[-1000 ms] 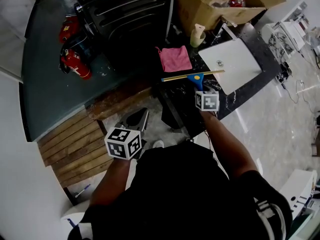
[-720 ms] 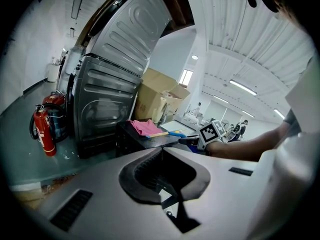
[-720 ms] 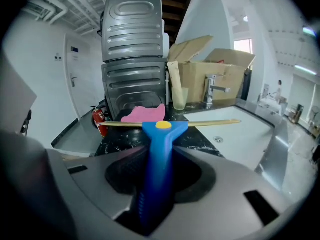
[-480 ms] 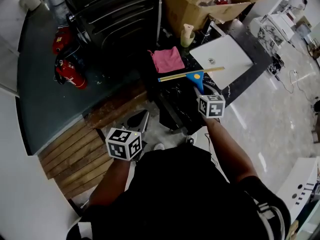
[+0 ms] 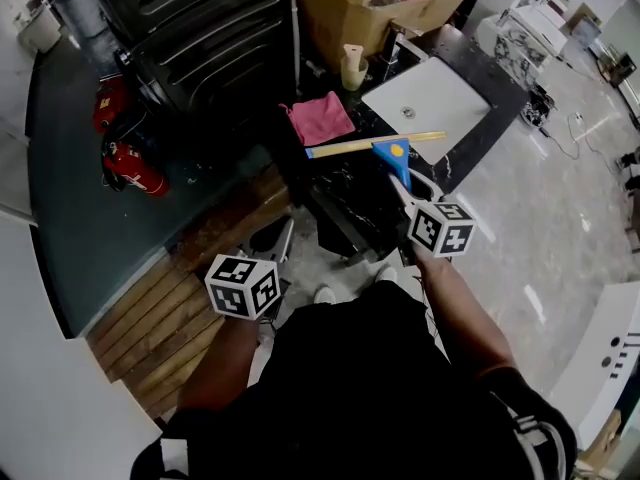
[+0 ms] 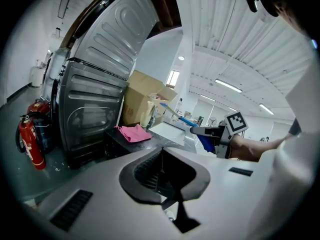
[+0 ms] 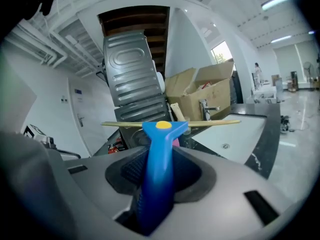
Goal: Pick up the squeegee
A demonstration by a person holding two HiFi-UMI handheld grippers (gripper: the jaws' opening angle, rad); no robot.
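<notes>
The squeegee (image 5: 392, 152) has a blue handle and a long yellow blade (image 7: 170, 124). My right gripper (image 5: 404, 190) is shut on the blue handle (image 7: 158, 170) and holds it in the air above the dark counter (image 5: 350, 196), with the blade crosswise at the far end. The left gripper view shows the squeegee (image 6: 186, 120) off to the right, held out from the right gripper. My left gripper (image 5: 282, 232) hangs low over the floor, away from the counter; its jaws (image 6: 167, 176) look closed with nothing between them.
A pink cloth (image 5: 320, 118) lies on the counter beside a white sink (image 5: 425, 98). A cardboard box (image 5: 370, 8) stands behind it, and a large dark metal appliance (image 5: 200, 38) to the left. Red fire extinguishers (image 5: 125, 163) and wooden planks (image 5: 170, 318) are on the floor at left.
My right gripper has risen with the squeegee, lifting it off the counter and nearer to me. The left gripper has barely moved.
</notes>
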